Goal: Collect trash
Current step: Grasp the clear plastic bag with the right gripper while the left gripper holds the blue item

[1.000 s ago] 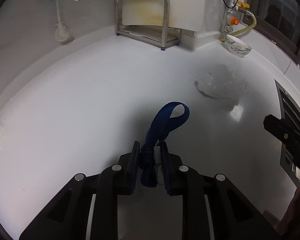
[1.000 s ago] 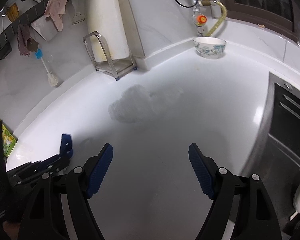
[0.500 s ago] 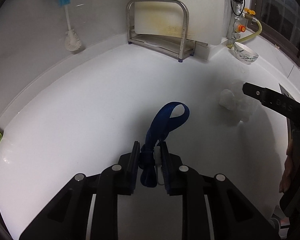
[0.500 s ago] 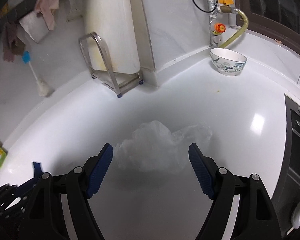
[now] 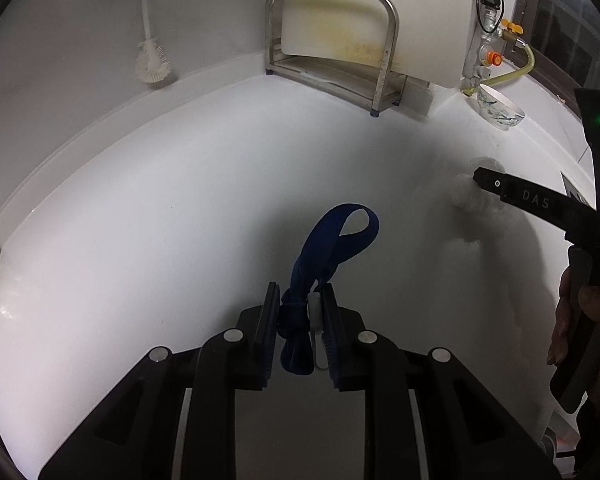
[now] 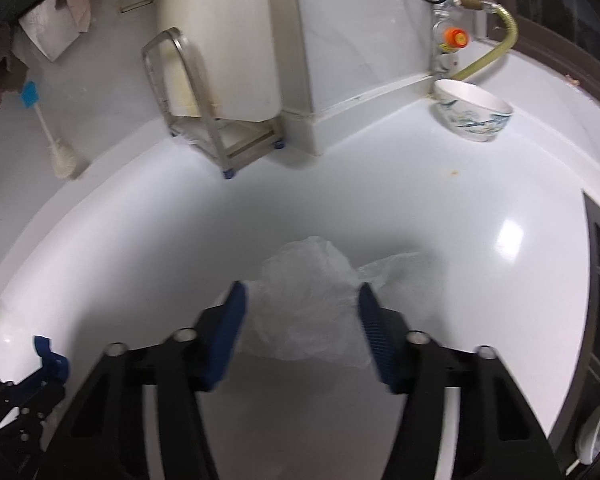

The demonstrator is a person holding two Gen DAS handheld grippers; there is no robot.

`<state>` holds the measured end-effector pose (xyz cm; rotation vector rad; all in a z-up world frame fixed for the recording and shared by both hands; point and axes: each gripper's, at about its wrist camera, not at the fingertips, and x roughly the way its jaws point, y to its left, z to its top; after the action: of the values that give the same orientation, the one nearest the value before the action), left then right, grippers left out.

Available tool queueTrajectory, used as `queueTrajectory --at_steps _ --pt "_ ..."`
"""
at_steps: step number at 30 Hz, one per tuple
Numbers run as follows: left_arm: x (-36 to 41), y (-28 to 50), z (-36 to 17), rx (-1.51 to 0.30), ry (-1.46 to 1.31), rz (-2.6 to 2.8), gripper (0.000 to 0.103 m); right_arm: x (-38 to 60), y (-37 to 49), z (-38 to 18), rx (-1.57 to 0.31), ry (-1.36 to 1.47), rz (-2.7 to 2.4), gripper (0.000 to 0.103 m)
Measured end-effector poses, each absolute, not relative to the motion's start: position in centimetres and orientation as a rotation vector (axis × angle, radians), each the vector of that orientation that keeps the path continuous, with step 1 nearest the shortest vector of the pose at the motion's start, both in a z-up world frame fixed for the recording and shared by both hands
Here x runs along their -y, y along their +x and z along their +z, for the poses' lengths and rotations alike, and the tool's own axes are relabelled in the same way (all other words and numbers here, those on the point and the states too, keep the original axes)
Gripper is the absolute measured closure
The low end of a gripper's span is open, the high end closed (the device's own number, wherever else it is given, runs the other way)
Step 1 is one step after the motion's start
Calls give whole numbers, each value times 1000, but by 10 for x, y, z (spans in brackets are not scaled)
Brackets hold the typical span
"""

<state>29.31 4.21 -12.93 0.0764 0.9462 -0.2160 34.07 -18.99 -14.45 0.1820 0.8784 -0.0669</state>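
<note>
My right tongs (image 6: 300, 320) closing w/ crumpled clear plastic bag (image 6: 308, 304) between pads, not pressing it yet; bag lies on white table (image 6: 460, 216), mid-front of me. My left tongs (image 5: 300, 320) clamped on blue strap (image 5: 332, 240), held over table. Bowl (image 6: 474, 114) sits at back corner

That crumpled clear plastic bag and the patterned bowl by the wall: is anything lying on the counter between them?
Nothing solid: in the right wrist view only bare white counter separates the plastic bag from the bowl.
</note>
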Motion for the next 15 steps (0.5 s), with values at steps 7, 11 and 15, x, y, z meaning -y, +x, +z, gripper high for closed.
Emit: queueTrajectory --at_steps 7,11,15 --pt "-44 291 -127 -948 80 -218 82 180 342 -143 -898 167 -29 90" --pt "-43 289 -122 -940 83 -224 82 177 336 -139 -892 170 -24 92" --pt "-42 285 -116 -930 80 -235 82 173 326 -132 -883 171 -11 93"
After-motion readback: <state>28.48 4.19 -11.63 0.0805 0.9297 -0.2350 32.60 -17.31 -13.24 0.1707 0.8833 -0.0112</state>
